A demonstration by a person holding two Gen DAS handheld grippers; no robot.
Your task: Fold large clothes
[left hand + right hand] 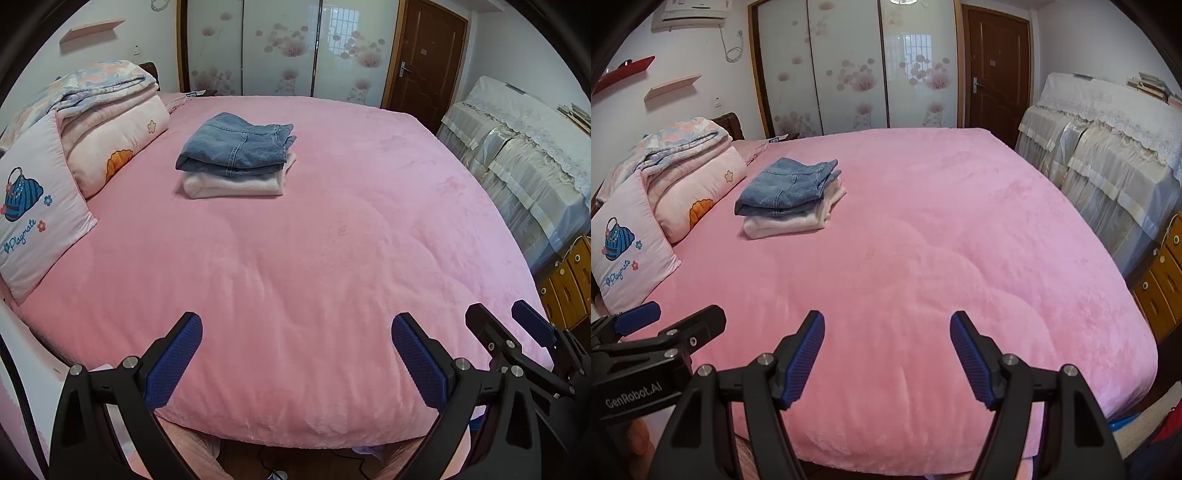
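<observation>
My left tongs [297, 354] stand wide with nothing between the blue pads, hanging over the near edge of the bed [332, 258]. My right tongs [887, 354] are also spread wide and empty, over the same near edge and just beside the left pair; each shows at the rim of the other's view.

Well apart from both, toward the far left of the bed, sits the stack I care about: folded jeans [236, 146] lying on top of a folded pale garment [232, 184]. Both look squared up, the jeans a little narrower than the piece beneath. Beside the stack, against the headboard side, lie a pillow [33, 221] and a pile of quilts [107, 110].

No unfolded clothing shows on the bed, so I judge that folding is done for these two pieces, and that the step in hand is either pulling back or going for another garment that I cannot see here. To do it well I should keep both tongs open and lifted off the plush cover so the pads do not snag or drag it, and keep clear of the stack, since a nudge would slide the jeans off the soft piece underneath.
</observation>
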